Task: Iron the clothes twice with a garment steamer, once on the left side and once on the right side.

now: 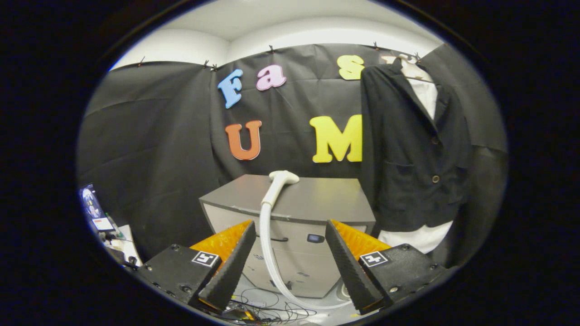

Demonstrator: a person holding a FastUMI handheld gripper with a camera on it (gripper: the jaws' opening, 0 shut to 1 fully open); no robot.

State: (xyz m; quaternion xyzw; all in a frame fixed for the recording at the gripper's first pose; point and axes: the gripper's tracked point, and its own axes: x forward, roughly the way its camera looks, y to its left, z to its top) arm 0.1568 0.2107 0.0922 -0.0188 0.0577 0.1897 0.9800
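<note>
The gripper [287, 226] is spread wide, its 2 fingers [231, 267] apart with nothing between them but open air. Each finger has a dark ribbed pad and an orange side, and each black mount carries a small square marker.

Beyond the fingers stands a grey cabinet [312, 199] that serves as the table. The steamer head [283, 177], white and bent, lies on its top near the front edge, closer to the left finger's line than the right. Its white hose [267, 244] drops over the front of the cabinet, runs down between the 2 fingers and curls along the floor toward the right finger. A small dark handle and a little display sit on the cabinet front.

To the right of the cabinet, well above the right finger, a black jacket [410, 149] hangs on a hanger over a white shirt [414, 237], whose hem shows below the jacket. The jacket's front is buttoned.

Thin cables [267, 310] lie tangled on the floor just below the fingers. Far to the left sits a lit screen [93, 206] on a cluttered surface.
</note>
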